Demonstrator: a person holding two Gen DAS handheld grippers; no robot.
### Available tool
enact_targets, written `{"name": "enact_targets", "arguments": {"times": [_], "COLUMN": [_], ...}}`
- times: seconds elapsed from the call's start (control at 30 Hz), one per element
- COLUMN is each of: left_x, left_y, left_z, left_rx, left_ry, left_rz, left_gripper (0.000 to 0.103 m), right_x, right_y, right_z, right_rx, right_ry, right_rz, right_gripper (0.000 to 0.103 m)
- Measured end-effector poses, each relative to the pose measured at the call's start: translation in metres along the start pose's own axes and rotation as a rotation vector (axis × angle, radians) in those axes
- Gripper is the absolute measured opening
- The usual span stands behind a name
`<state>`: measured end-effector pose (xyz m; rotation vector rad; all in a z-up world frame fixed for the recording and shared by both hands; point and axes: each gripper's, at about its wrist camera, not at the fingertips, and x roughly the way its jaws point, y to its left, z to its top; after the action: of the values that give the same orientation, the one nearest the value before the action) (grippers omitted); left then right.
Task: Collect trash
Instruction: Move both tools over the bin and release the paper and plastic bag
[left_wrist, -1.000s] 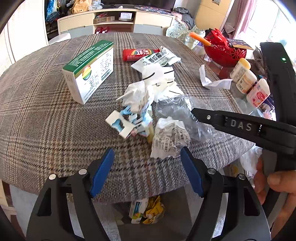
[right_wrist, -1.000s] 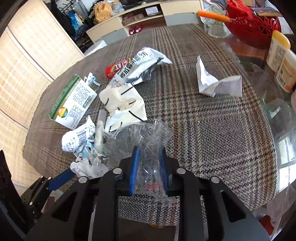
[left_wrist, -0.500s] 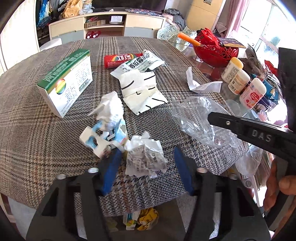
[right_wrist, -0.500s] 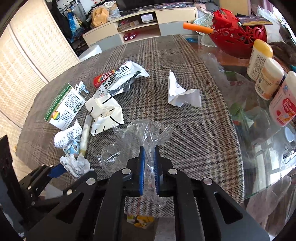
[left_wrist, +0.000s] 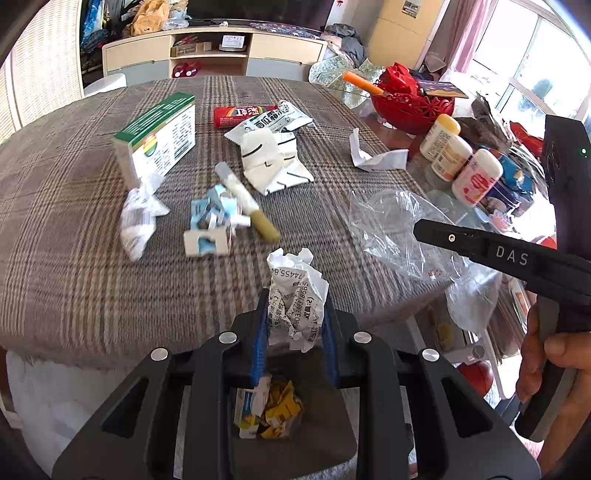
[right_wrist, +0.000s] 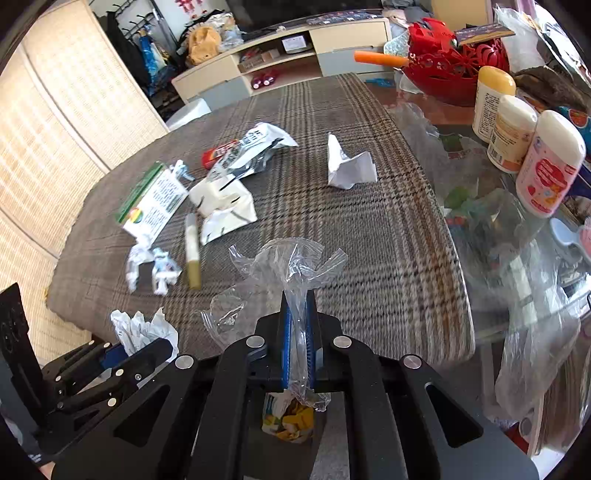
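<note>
The left gripper has just been closing and its blue pads now clamp a crumpled white paper receipt printed with black digits, at the near edge of the brown plaid tablecloth. The right gripper is closed tight on a clear crinkled plastic bag, pinched into a narrow strip between its blue pads; its black arm bears the white letters "DAS" in the left wrist view. Below both grippers, on the floor, lies crushed yellow and white packaging.

Farther in on the cloth lie a scrunched white printed wrapper, a torn blue and white small carton, and a slim white stick with an olive end. Beyond them sit a white sheet with black lines, a green-topped white box with a rainbow-coloured round logo, and a folded white paper scrap. Farthest are a silver pouch with Chinese characters and a red tube whose writing I cannot read.
</note>
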<state>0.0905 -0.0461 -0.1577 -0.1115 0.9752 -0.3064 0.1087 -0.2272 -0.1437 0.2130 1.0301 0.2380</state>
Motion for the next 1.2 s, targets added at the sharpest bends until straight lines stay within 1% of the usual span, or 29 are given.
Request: {"name": "enact_targets", "arguments": {"times": [0.07,0.17,0.27,0.37,0.5,0.67,0.77,1.0,1.2], "left_x": [-0.013,-0.026,-0.036,-0.043,-0.044,-0.034,-0.022,0.012,0.033], "left_y": [0.001,0.005,0.010,0.018,0.024,0.028,0.030,0.031,0.034], "left_z": [-0.016,-0.039,-0.060,-0.080,-0.105,-0.134,-0.152,-0.184,-0.192], "left_rx": [-0.008,-0.007,-0.012,-0.024,-0.037,-0.053,-0.071,-0.060,-0.052], "left_ry": [-0.007,-0.010,-0.006,0.002,0.037,0.078,0.099,0.129,0.155], "left_rz": [-0.001,0.011,0.019,0.018,0.025,0.021,0.025,0.037,0.040], "left_gripper": [0.023,0.023,0.023,0.023,0.023,0.023,0.023,0.023,0.023], "right_x": [-0.009,-0.024,-0.029,-0.026,-0.013,0.006,0.019,0.042,0.063], "right_y": [0.005,0.014,0.023,0.031,0.034,0.032,0.031,0.029,0.024], "right_z": [-0.010,-0.032,-0.054,-0.078,-0.108,-0.141,-0.156,-0.168,-0.172], "right_rx": [-0.021,-0.038,-0.056,-0.078,-0.084,-0.059,-0.040,-0.040,-0.021], "right_ry": [-0.012,-0.025,-0.021,0.002,0.057,0.105,0.132,0.144,0.189], "right_rz": [-0.006,0.020,0.031,0.030,0.031,0.021,0.032,0.027,0.022], "right_gripper": [0.008,0.008,0.008,0.008,0.008,0.008,0.008,0.008,0.009]}}
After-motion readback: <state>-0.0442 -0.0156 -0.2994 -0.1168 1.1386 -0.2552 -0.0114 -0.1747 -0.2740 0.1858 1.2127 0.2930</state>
